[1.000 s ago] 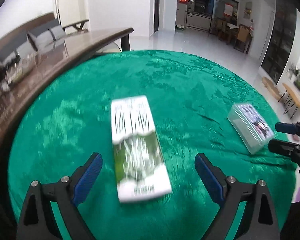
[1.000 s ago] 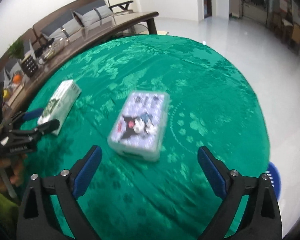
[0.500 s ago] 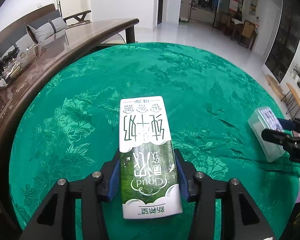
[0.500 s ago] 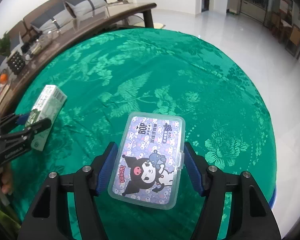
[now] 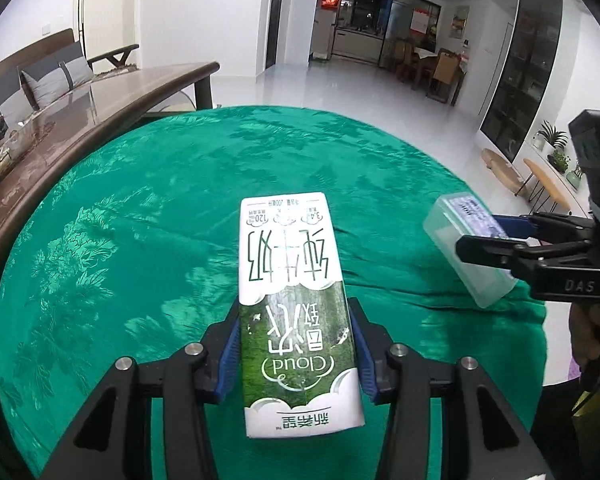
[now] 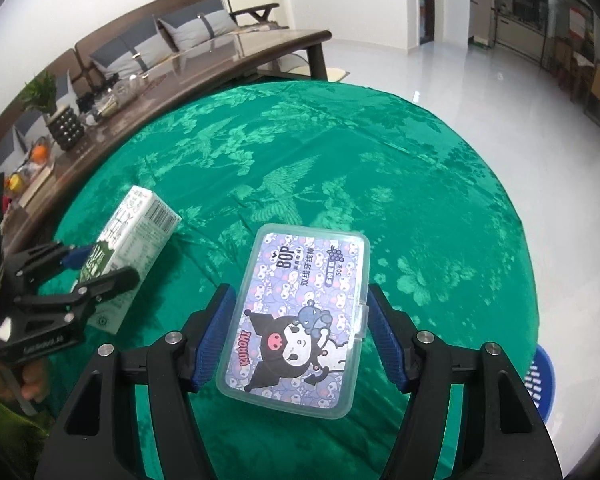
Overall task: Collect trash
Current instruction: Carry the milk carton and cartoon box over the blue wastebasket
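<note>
A white and green milk carton [image 5: 296,312] is held lifted off the round green tablecloth [image 5: 160,208], with my left gripper [image 5: 296,354] shut on its lower half. A clear plastic box with a purple cartoon lid [image 6: 300,312] hangs above the cloth [image 6: 340,160], and my right gripper [image 6: 300,340] is shut on its long sides. The right wrist view also has the carton [image 6: 136,236] in the left gripper [image 6: 96,272] at the left. In the left wrist view the box [image 5: 464,248] sits in the right gripper [image 5: 496,236] at the right.
A long dark wooden table [image 6: 204,72] with small items and a sofa behind it runs along the far left. A blue basket [image 6: 540,376] shows past the cloth's right edge. White tiled floor [image 5: 340,84] stretches beyond the table. A person's hand [image 5: 592,328] holds the right gripper.
Both grippers closed from wide open onto their items, the left on the carton and the right on the box. Both items now hang lifted off the cloth.
</note>
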Available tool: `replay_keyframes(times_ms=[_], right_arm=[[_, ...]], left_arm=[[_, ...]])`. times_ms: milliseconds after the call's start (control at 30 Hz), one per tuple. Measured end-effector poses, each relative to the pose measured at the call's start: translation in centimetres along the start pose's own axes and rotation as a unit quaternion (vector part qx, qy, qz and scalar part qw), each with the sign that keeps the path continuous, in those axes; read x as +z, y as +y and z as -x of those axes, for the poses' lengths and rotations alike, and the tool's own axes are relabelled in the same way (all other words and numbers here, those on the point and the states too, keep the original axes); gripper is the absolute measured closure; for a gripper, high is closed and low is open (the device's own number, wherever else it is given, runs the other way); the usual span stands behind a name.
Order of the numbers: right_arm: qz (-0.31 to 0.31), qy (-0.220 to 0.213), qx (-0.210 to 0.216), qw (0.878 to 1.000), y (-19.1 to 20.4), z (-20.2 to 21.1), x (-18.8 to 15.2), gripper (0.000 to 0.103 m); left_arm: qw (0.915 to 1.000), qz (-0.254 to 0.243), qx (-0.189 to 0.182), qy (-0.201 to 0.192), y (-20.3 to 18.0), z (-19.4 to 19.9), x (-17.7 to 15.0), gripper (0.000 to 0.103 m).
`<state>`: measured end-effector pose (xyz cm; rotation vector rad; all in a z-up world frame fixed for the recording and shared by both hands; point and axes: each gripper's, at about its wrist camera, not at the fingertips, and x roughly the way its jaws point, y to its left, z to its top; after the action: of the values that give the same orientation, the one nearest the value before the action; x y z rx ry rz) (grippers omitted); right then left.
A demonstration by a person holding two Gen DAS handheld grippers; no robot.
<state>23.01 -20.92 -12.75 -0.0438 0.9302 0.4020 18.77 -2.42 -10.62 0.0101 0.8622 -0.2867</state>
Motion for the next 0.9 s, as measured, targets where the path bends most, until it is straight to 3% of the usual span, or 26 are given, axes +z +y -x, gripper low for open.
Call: replay_keyframes(times_ms=[300,600,733,900], right_arm=[[-0.011,-0.023,0.005,1.000,-1.7,3.2,-1.5,0.036],[-0.037,-0.039,0.006,0.999,-4.3,5.9,-4.1,0.036],[-0.048,-0.042,0.004,0.998,-5.6,6.5,-5.0,0.036],[-0.073,-0.051,-0.013,0.996,-9.0,8.3,-6.2,0.036]], left_arm=[[0.9989,-0.028,0.032,-0.022,-5.3,1.7,-0.1,0.055],[0.9977,-0.053,0.030,-0.030,-9.1,2.0,0.0,0.055],[0.9975,-0.061,0.021,-0.030,-10.9,2.0,0.4,0.055],[0.9967,-0.072,-0.035,-0.013,-14.7,1.1,1.0,0.055]])
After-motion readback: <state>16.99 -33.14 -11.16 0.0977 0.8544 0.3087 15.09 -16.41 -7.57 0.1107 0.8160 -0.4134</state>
